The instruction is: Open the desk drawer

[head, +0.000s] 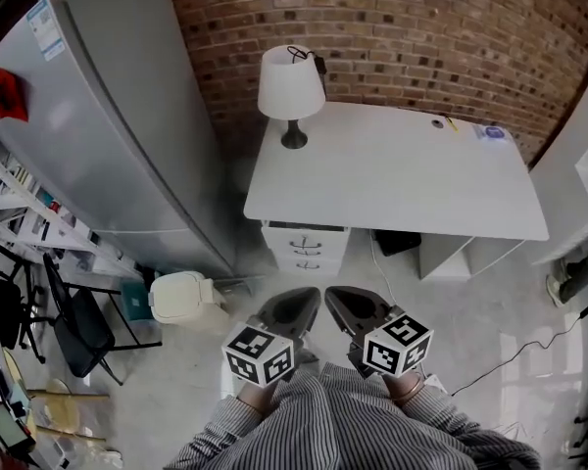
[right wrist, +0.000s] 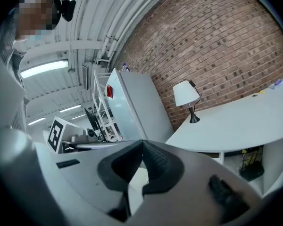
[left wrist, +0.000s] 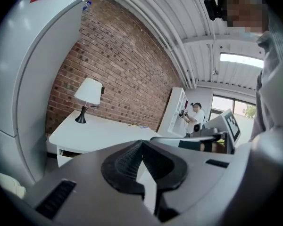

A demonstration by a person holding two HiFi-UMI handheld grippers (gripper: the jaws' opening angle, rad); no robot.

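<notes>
A white desk (head: 402, 179) stands against the brick wall. Under its left end sits a white drawer unit (head: 306, 246) with three stacked drawers; the top one shows a dark gap along its upper edge. My left gripper (head: 296, 305) and right gripper (head: 339, 302) are held side by side in front of my body, well short of the drawers, both shut and empty. The desk (left wrist: 99, 133) and its drawer unit (left wrist: 63, 155) lie ahead in the left gripper view. The right gripper view shows the desk (right wrist: 236, 124) to the right.
A white table lamp (head: 291, 91) stands on the desk's left end. A tall grey fridge (head: 108, 125) is left of the desk, a white lidded bin (head: 183, 297) at its foot. Black chairs (head: 73, 321) and shelving are at far left. Another person (left wrist: 194, 117) stands far off.
</notes>
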